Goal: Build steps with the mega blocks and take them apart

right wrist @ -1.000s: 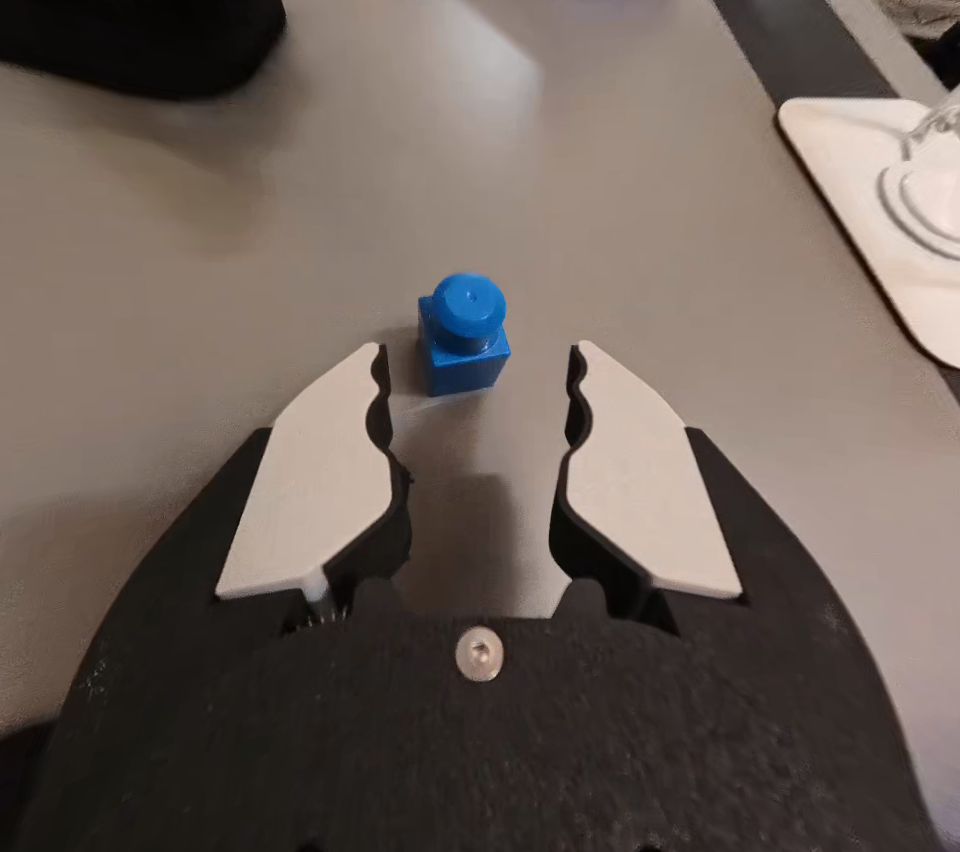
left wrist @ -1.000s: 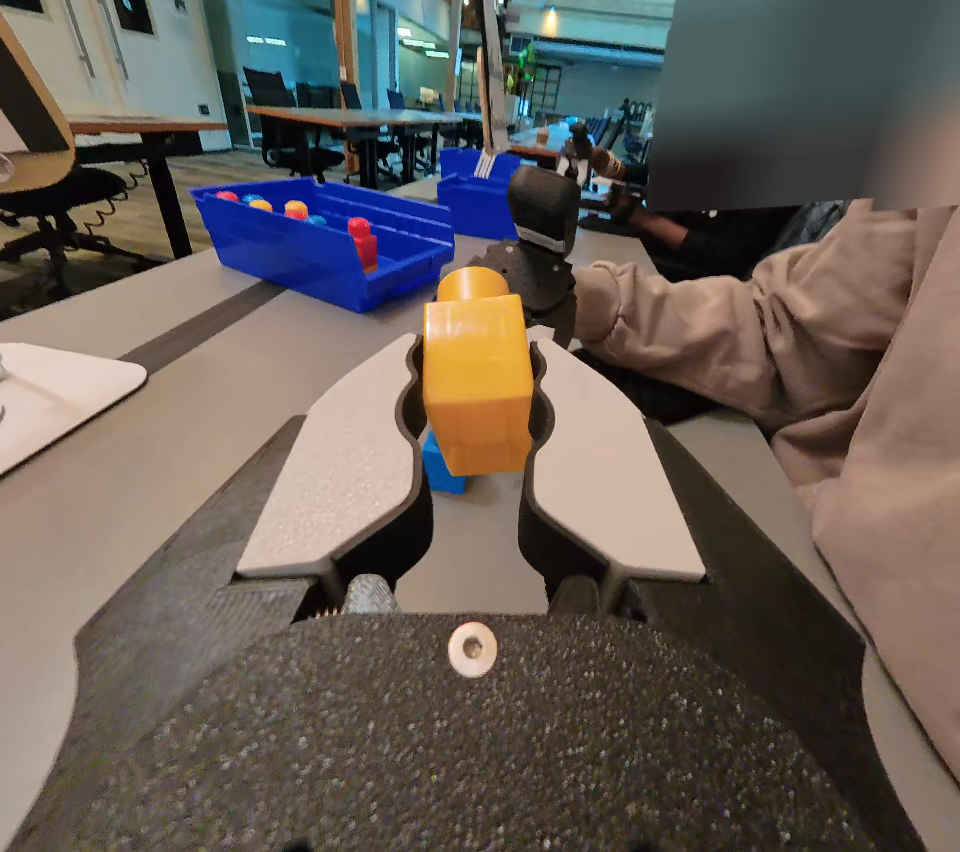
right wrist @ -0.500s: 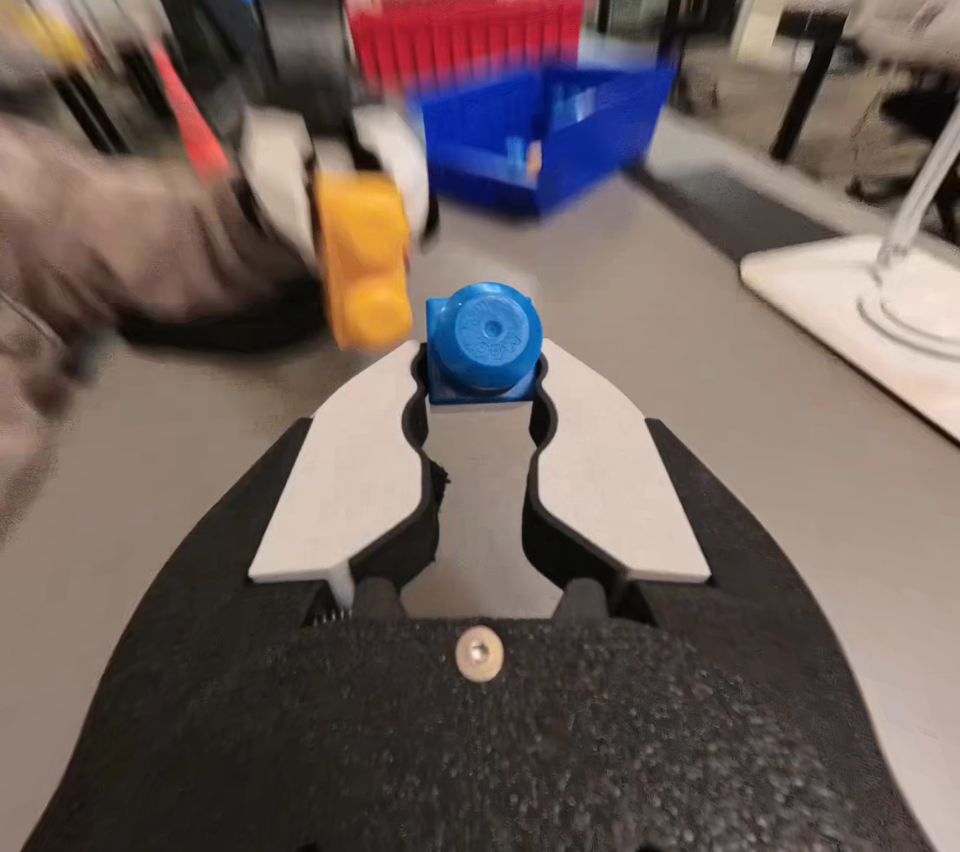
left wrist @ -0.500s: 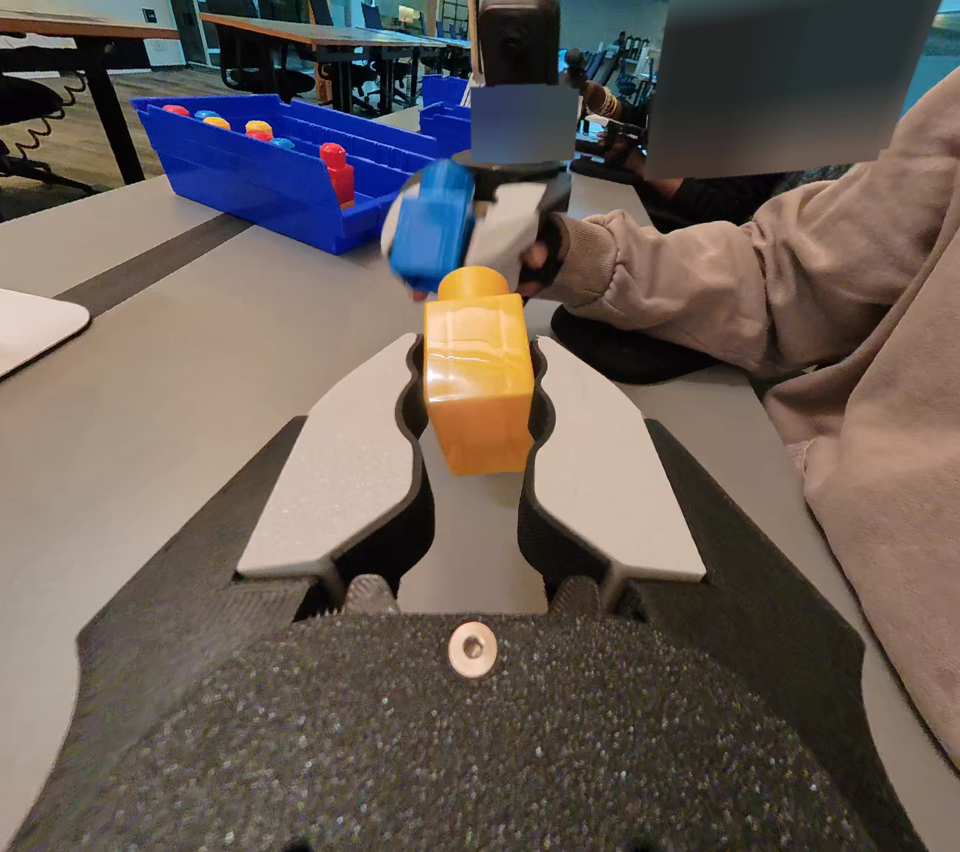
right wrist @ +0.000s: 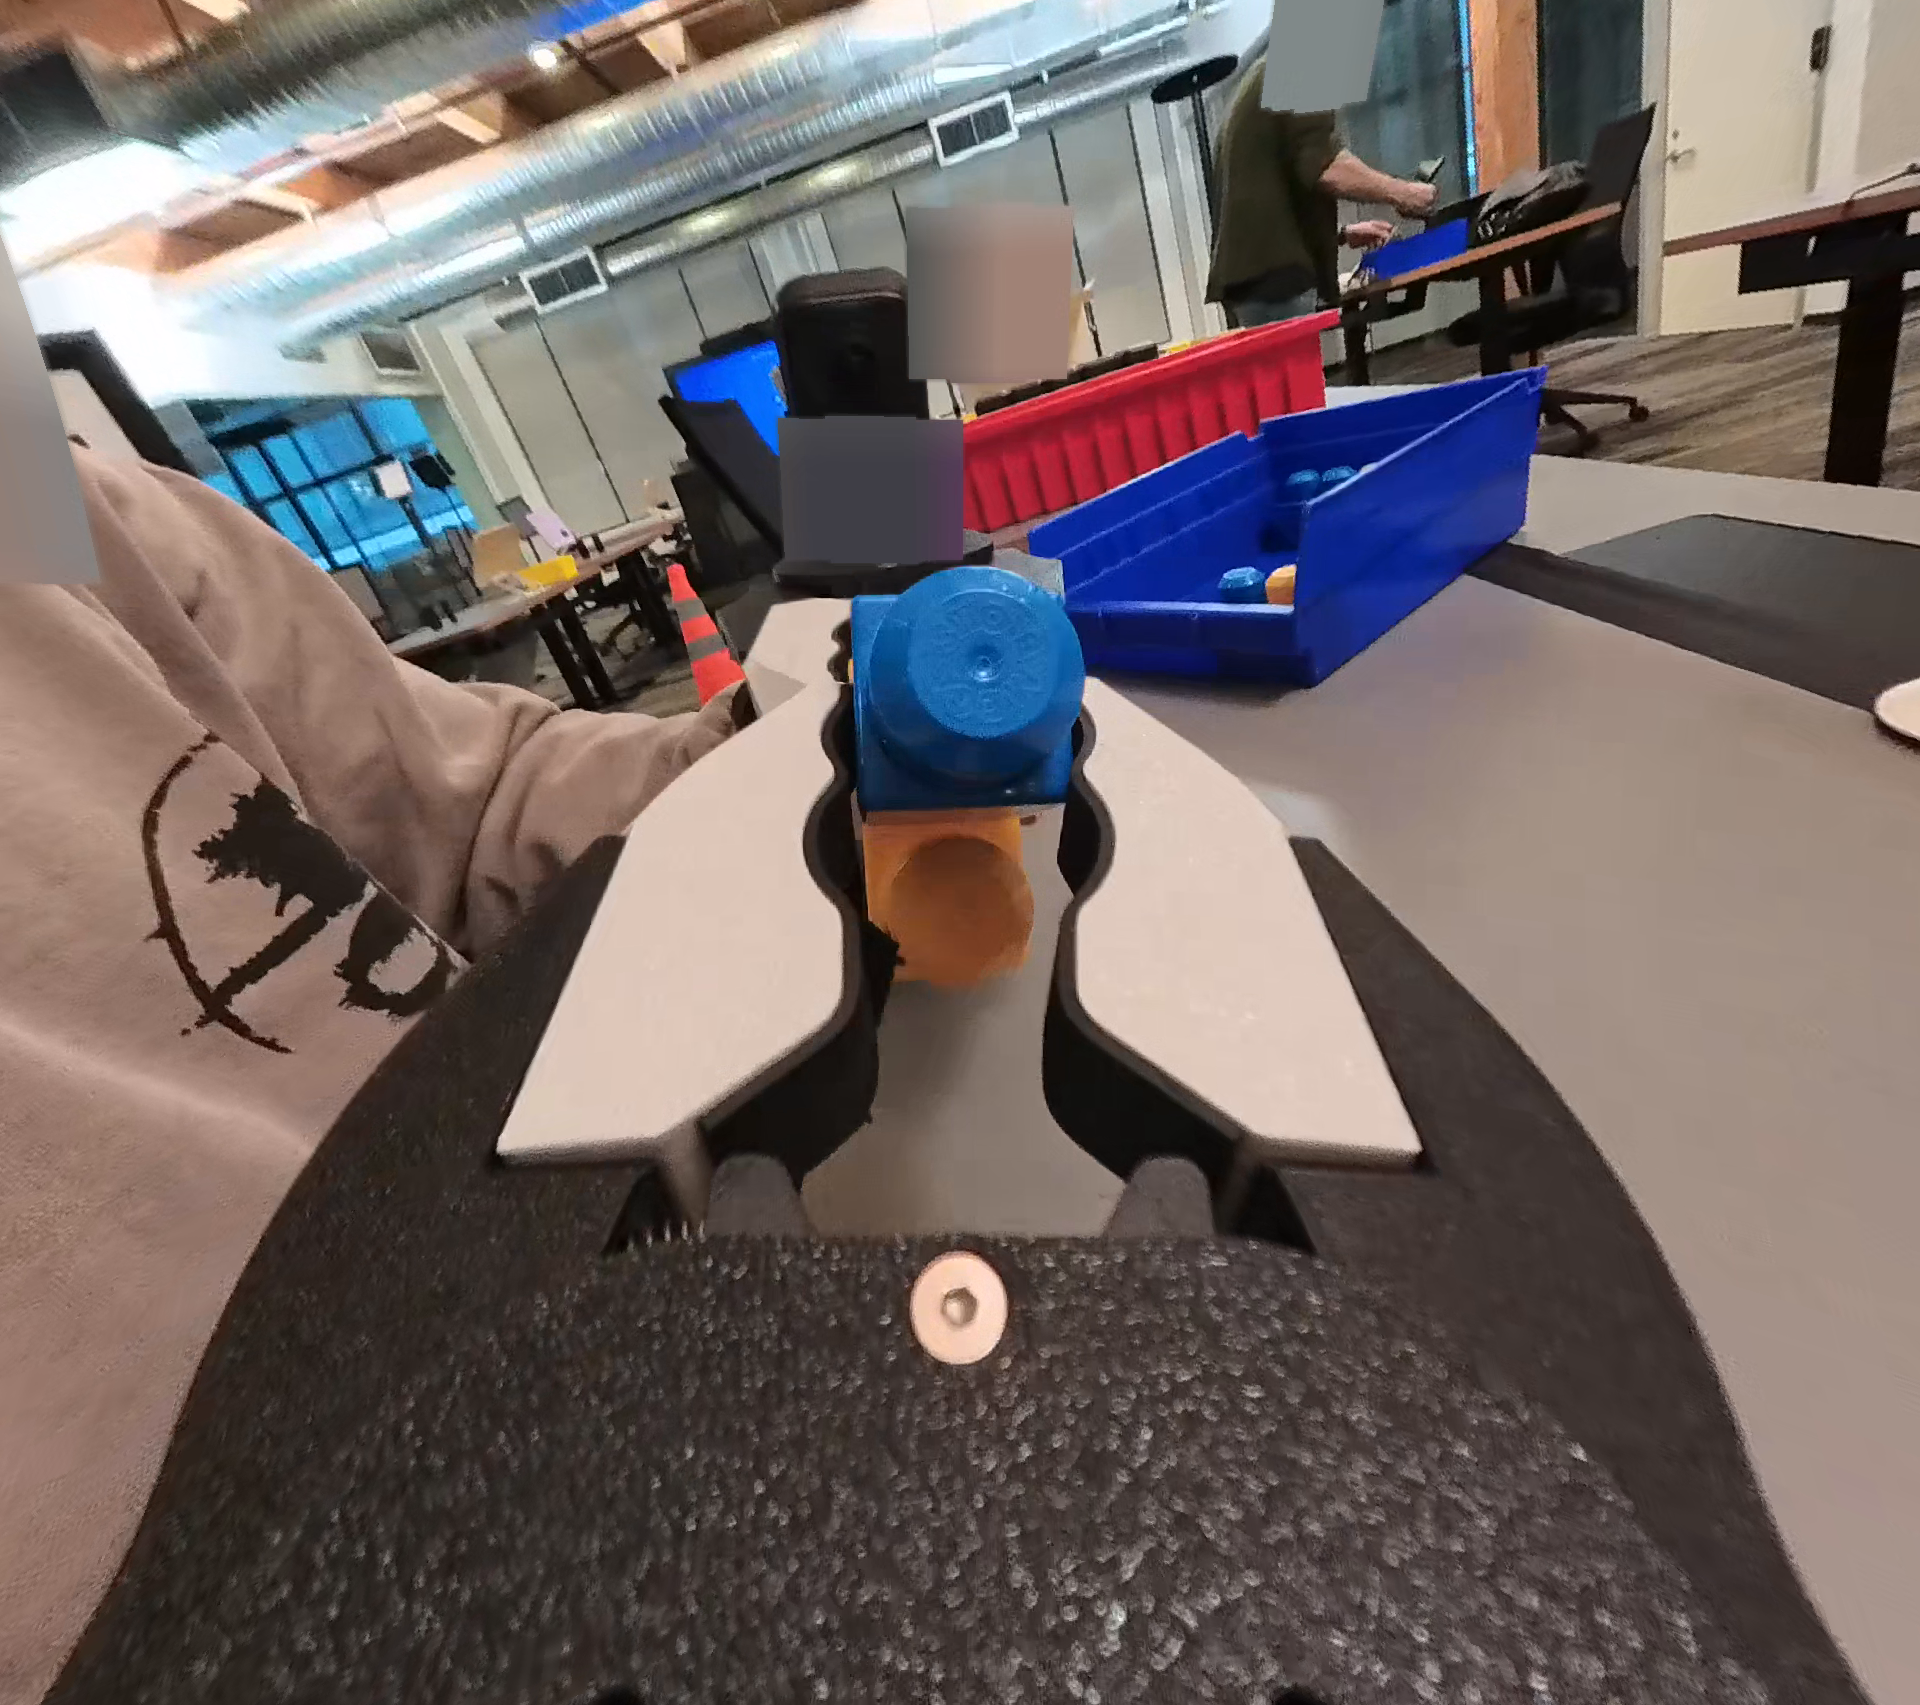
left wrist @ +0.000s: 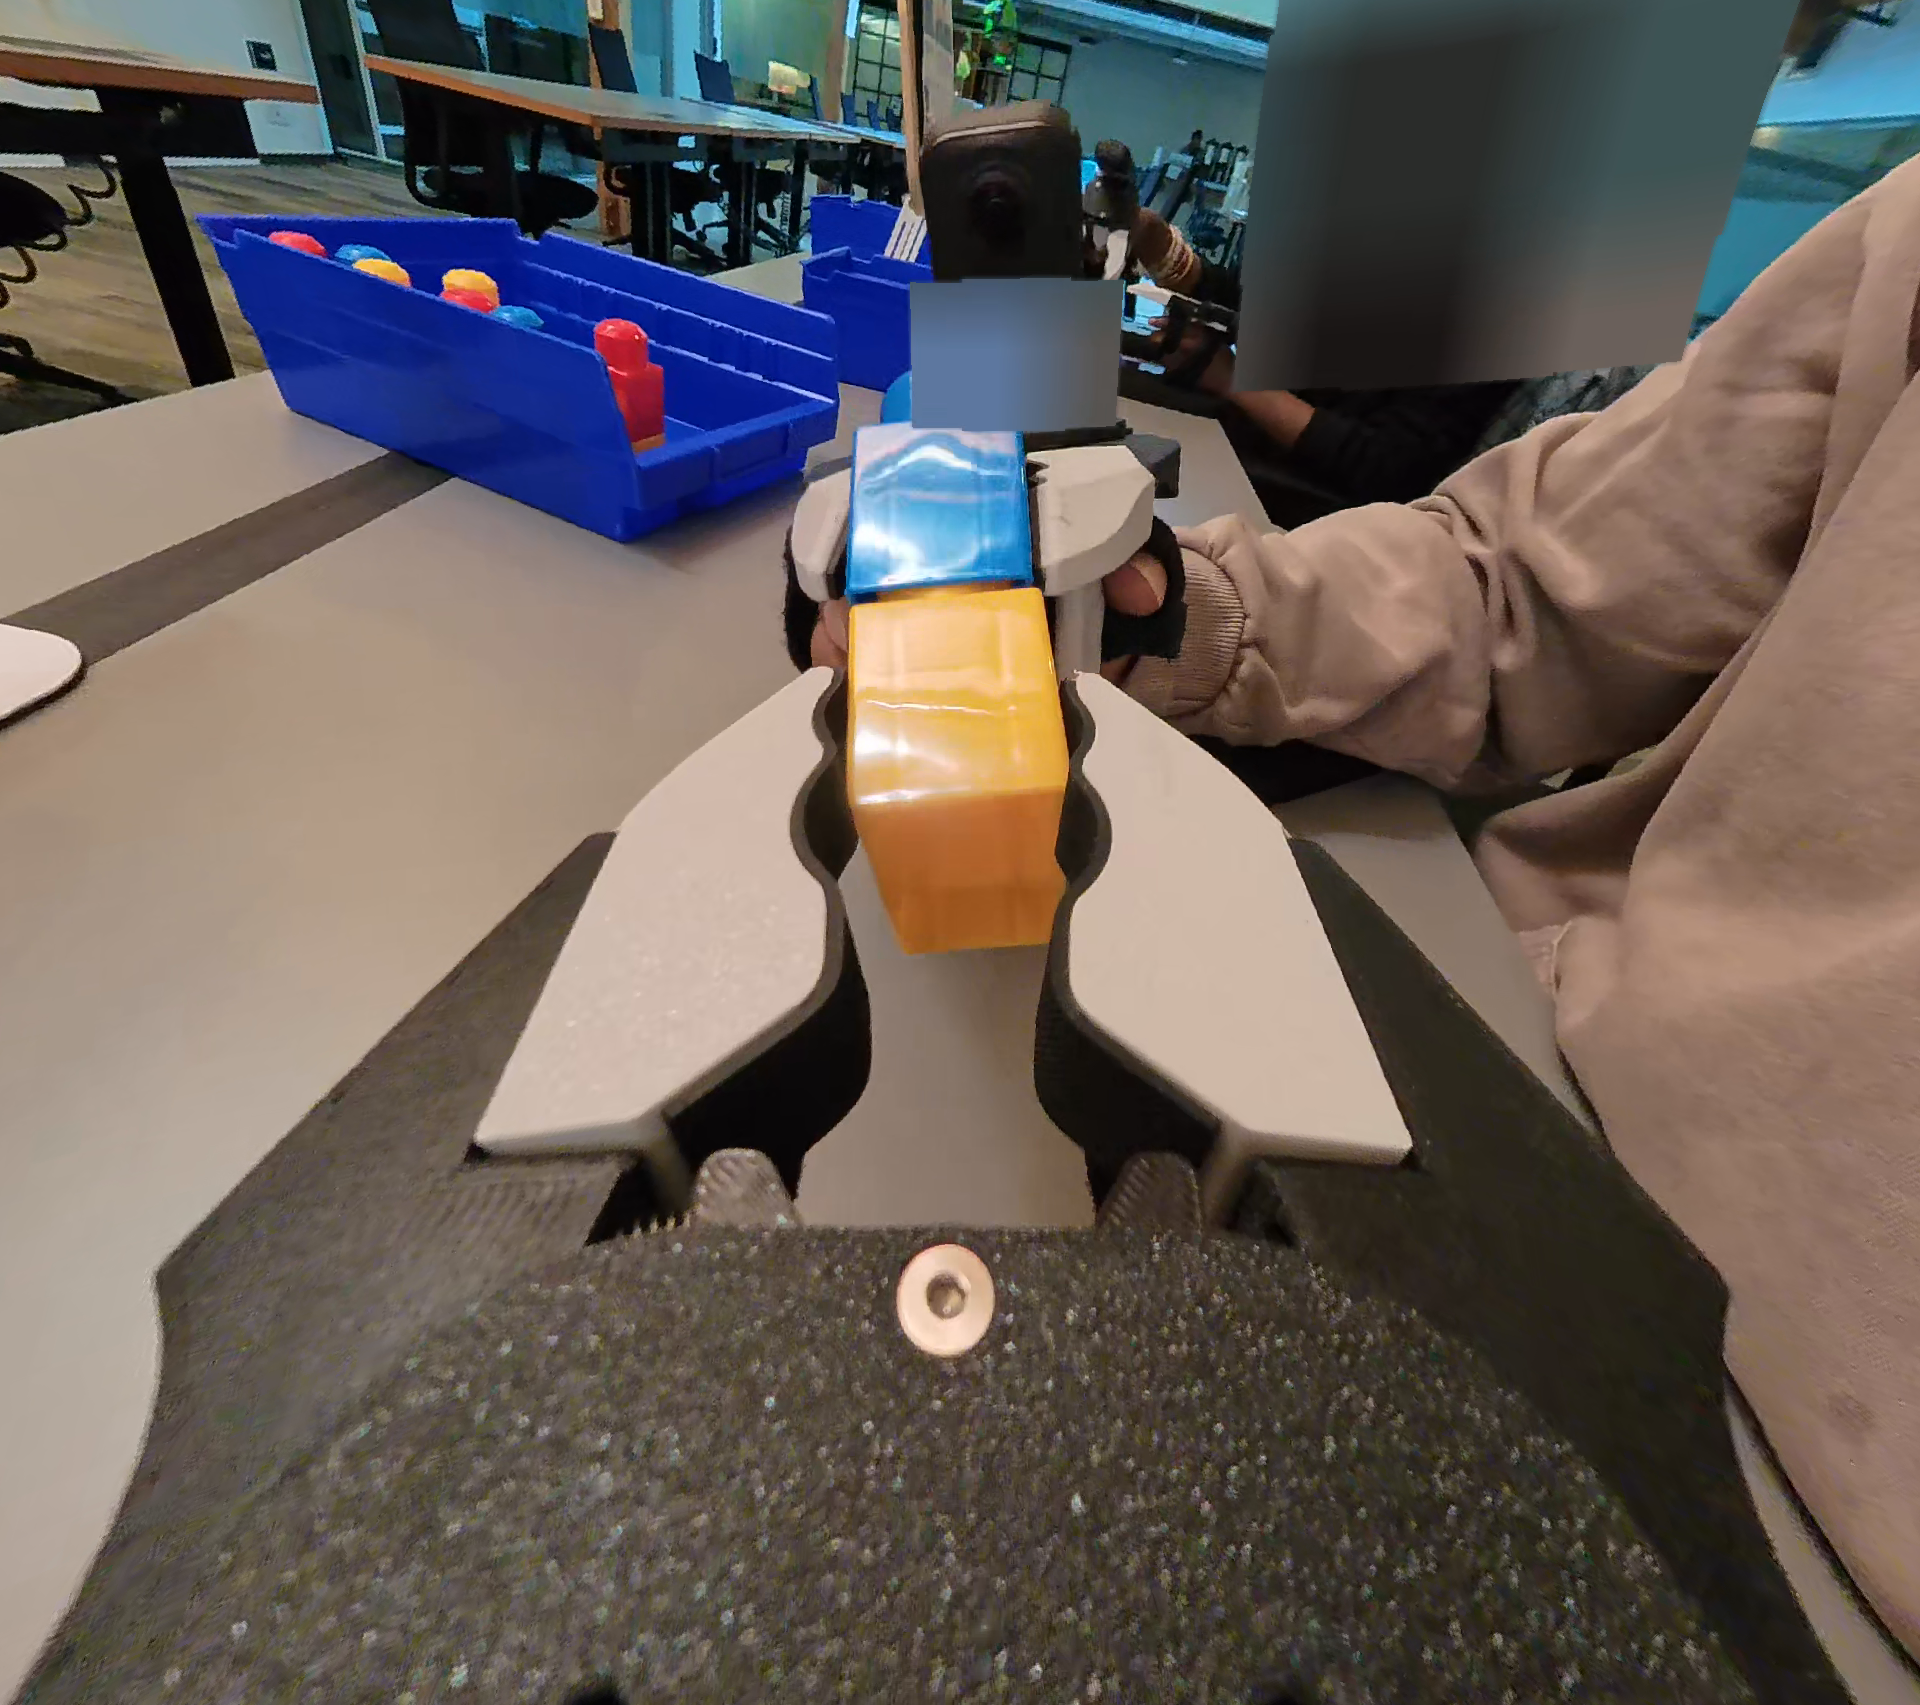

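Left gripper (left wrist: pixel 951 782) is clamped on the orange block (left wrist: pixel 954 772), both white fingers (left wrist: pixel 717 907) pressed against its sides, block held above the grey table (left wrist: pixel 343 751). Right gripper (right wrist: pixel 961 746) is closed around the blue block (right wrist: pixel 961 710), stud pointing back at its own camera. The two blocks meet in the air: in the left wrist view the blue block (left wrist: pixel 935 507) sits right on top of the orange one, touching, with only a thin strip of the orange stud showing between them; cannot tell if fully seated. In the right wrist view the orange block (right wrist: pixel 945 902) shows just under the blue one, hollow underside facing the camera.

The right gripper (left wrist: pixel 971 533) appears in the left view facing it, black camera on top, a gloved hand (left wrist: pixel 1138 606) around its grip and a beige sleeve (left wrist: pixel 1455 595) leading off to the right. Left gripper's fingertips (right wrist: pixel 790 653) peek out behind the blue block in the right view, mostly hidden.

Blue bin (left wrist: pixel 520 388) sits further back on the table, left of the grippers in the left view, holding loose red, orange and blue blocks, one red block (left wrist: pixel 629 382) standing upright near its front end. Same bin (right wrist: pixel 1309 554) shows in the right view with a red bin (right wrist: pixel 1132 408) behind it. A second blue bin (left wrist: pixel 862 294) is further back. White base plate edge (left wrist: pixel 31 668) at far left. Another person (right wrist: pixel 1288 190) stands at a desk in the background
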### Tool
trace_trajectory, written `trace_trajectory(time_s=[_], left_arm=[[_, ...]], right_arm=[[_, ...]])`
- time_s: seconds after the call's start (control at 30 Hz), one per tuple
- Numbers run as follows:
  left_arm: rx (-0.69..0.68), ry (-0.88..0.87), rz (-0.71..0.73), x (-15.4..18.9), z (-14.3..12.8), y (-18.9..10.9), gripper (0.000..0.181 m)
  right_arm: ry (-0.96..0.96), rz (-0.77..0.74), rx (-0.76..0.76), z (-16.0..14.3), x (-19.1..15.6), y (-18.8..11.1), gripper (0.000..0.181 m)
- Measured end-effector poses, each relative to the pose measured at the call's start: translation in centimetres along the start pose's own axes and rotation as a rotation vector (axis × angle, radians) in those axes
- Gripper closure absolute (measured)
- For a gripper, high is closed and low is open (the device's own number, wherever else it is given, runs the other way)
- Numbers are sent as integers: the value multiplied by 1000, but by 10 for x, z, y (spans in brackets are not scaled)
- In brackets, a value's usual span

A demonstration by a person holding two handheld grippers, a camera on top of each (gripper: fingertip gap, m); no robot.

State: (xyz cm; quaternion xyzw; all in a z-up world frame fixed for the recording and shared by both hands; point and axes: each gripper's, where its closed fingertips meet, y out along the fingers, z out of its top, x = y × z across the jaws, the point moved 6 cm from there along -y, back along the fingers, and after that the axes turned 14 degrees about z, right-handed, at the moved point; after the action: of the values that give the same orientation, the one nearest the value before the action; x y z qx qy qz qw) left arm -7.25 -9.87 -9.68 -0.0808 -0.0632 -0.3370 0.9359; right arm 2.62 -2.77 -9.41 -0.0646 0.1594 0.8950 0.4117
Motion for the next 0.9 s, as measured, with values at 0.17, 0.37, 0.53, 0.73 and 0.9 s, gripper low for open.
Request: trace_trajectory(time_s=[0.17, 0.37, 0.53, 0.73, 0.9], left_arm=[[12, 0, -8, 3, 0, 2, 144], [3, 9, -13, 3, -3, 3, 144], [19, 16, -23, 3, 3, 3, 144], [83, -35, -4, -7, 6, -8, 144], [284, -188, -3, -16, 19, -16, 144]], right_arm=[[29, 33, -17, -5, -1, 2, 145], [27, 46, -45, -7, -1, 1, 145], [11, 39, -77, 0, -3, 1, 145], [-62, -27, -115, 20, -6, -23, 128], [-27, -57, -84, 11, -4, -24, 129]])
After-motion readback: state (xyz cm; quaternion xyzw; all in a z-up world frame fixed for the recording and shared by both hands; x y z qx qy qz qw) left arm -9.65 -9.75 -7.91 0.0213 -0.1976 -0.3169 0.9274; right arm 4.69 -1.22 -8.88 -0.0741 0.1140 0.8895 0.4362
